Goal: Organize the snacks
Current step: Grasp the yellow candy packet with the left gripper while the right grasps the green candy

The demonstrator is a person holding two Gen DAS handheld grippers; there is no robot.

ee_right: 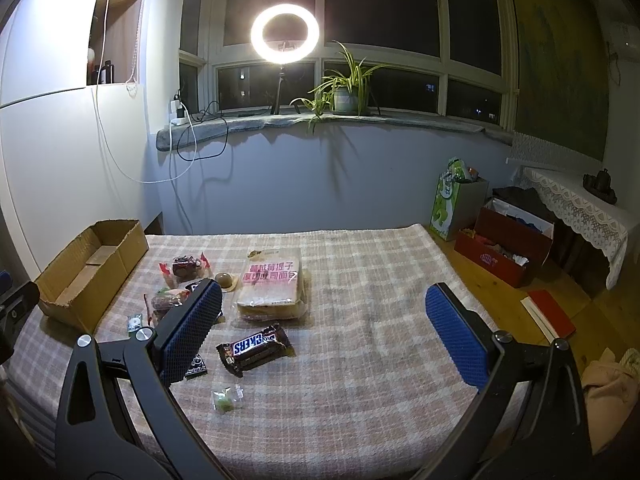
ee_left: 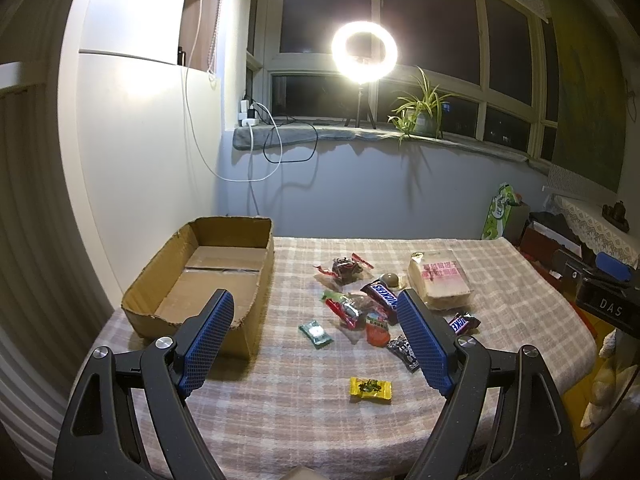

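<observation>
The cardboard box (ee_left: 208,276) is sitting at centre left of the left wrist view, showing only its bare taped floor; the snacks are lying outside it on the checked cloth (ee_left: 280,392), to its right; a Snickers bar (ee_right: 254,348) is lying at centre in the right wrist view, below the bread pack (ee_right: 272,288); a yellow candy (ee_left: 371,389) is lying alone at lower centre of the left view. The left gripper (ee_left: 316,344) is hovering with jaws spread apart, gripping nothing; the right gripper (ee_right: 324,332) is likewise gaping wide and empty. A ring light (ee_left: 364,51) is glowing on the windowsill beside a potted plant (ee_left: 422,114).
</observation>
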